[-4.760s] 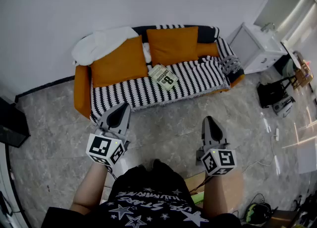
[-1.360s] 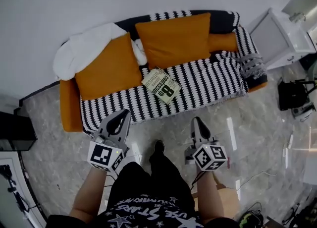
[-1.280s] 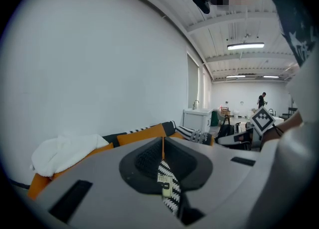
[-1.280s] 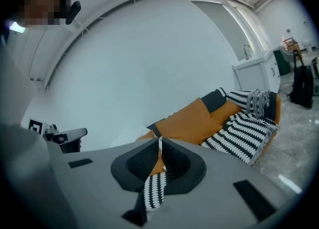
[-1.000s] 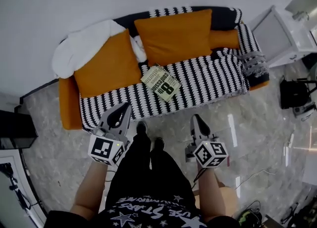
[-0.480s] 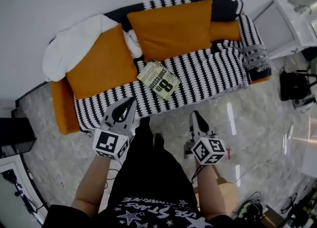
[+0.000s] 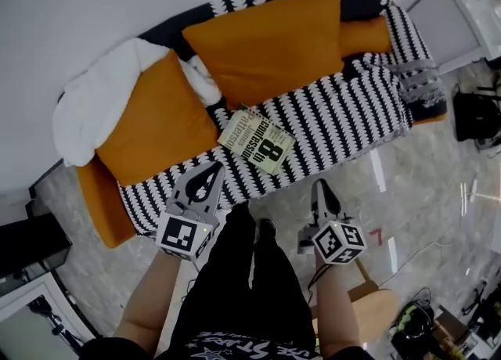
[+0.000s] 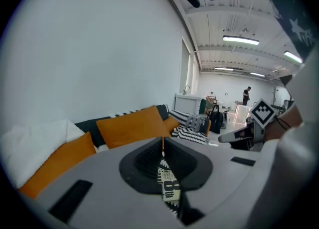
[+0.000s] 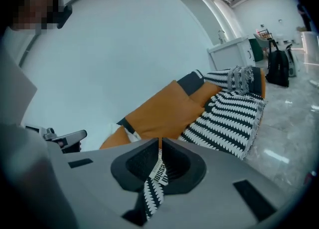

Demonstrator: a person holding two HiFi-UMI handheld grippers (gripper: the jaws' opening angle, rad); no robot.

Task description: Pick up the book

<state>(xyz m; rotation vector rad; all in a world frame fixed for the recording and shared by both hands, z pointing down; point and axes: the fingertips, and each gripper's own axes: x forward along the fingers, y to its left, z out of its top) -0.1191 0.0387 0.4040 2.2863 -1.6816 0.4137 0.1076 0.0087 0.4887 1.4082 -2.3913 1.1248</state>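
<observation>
On the black-and-white striped seat of an orange sofa (image 7: 95,198), the book (image 7: 256,142) lies flat, cover up, just in front of a large orange cushion (image 7: 266,45). The left gripper (image 7: 211,169) and the right gripper (image 7: 320,188) hang near the sofa's front edge, apart from the book and pointing toward it. Each has its jaws pressed together on nothing.
</observation>
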